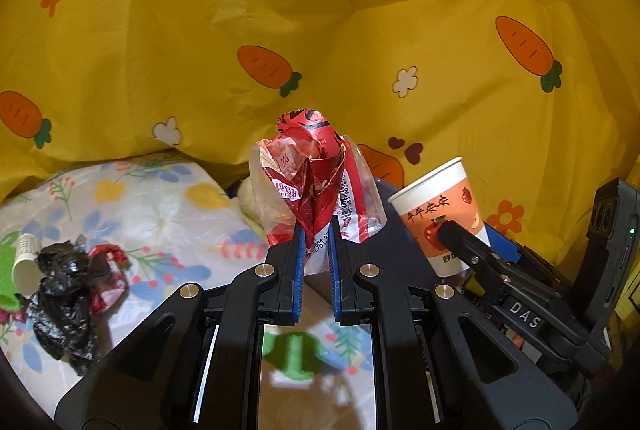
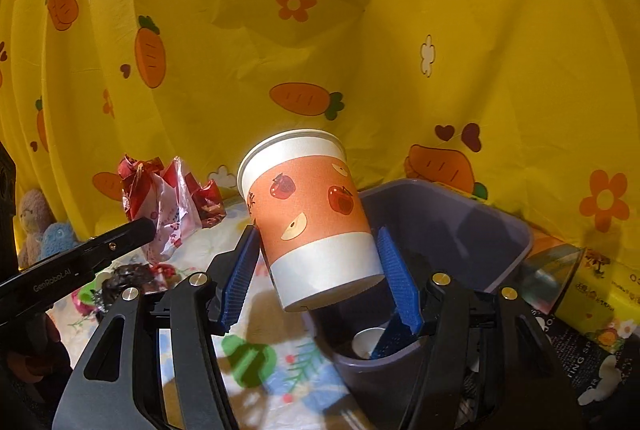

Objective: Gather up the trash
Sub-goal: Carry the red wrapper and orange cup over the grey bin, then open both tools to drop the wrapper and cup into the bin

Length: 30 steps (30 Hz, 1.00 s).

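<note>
Yellow curtain behind; right gripper [image 2: 320, 262] seemingly clamps tilted cup [image 2: 312, 213].

A crumpled red-and-clear snack wrapper [image 1: 316, 185] stands upright, pinched at its lower end between the blue pads of the left tool [image 1: 317, 254]; a barcode runs down its right side. A paper cup [image 2: 310, 218], white with an orange band printed with apples, tilts leftward between the blue pads of the right tool [image 2: 320, 270], rim up, over the near edge of a dark grey bin [image 2: 472, 230]. On the floral bedsheet lie a crumpled black plastic bag [image 1: 64, 302], a small white paper cup [image 1: 25, 264] and another red wrapper [image 1: 108, 270], touching one another.
</note>
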Tool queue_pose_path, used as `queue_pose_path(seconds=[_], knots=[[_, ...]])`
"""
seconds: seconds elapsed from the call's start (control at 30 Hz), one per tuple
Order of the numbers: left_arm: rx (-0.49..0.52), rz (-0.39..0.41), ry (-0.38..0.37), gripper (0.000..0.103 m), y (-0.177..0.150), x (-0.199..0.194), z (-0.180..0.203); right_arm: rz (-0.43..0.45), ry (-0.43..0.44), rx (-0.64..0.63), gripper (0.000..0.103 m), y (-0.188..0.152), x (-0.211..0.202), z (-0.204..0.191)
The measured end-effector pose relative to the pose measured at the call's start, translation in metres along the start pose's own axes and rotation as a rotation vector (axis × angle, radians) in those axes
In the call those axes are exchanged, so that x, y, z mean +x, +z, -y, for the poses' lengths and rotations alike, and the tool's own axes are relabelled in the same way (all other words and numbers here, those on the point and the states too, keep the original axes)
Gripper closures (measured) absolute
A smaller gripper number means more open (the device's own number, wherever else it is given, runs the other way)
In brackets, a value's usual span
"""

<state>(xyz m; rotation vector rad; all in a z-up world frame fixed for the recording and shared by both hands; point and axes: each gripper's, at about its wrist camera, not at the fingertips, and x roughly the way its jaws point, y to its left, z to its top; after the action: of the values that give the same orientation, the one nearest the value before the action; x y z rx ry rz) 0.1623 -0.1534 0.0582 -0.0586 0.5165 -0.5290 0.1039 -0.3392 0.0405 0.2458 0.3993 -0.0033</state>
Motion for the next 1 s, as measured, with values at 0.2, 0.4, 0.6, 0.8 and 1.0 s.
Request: queue_pose_path(seconds=[0.2, 0.4, 0.6, 0.8, 1.0], knots=[[0.036, -0.046, -0.063, 0.093, 0.005, 0.039, 0.029, -0.024, -0.090, 0.003, 0.043, -0.004, 0.012, 0.021], [0.034, -0.077, -0.097, 0.093, 0.006, 0.066, 0.038, -0.037, -0.150, 0.012, 0.043, -0.005, 0.022, 0.035], [0.029, -0.102, -0.123, 0.092, 0.003, 0.082, 0.039, -0.058, -0.171, 0.021, 0.042, -0.009, 0.031, 0.046], [0.009, -0.120, -0.146, 0.092, -0.001, 0.093, 0.036, -0.075, -0.180, 0.025, 0.042, -0.011, 0.035, 0.050], [0.021, -0.135, -0.172, 0.086, -0.005, 0.100, 0.040, -0.081, -0.183, 0.035, 0.042, -0.011, 0.037, 0.053]])
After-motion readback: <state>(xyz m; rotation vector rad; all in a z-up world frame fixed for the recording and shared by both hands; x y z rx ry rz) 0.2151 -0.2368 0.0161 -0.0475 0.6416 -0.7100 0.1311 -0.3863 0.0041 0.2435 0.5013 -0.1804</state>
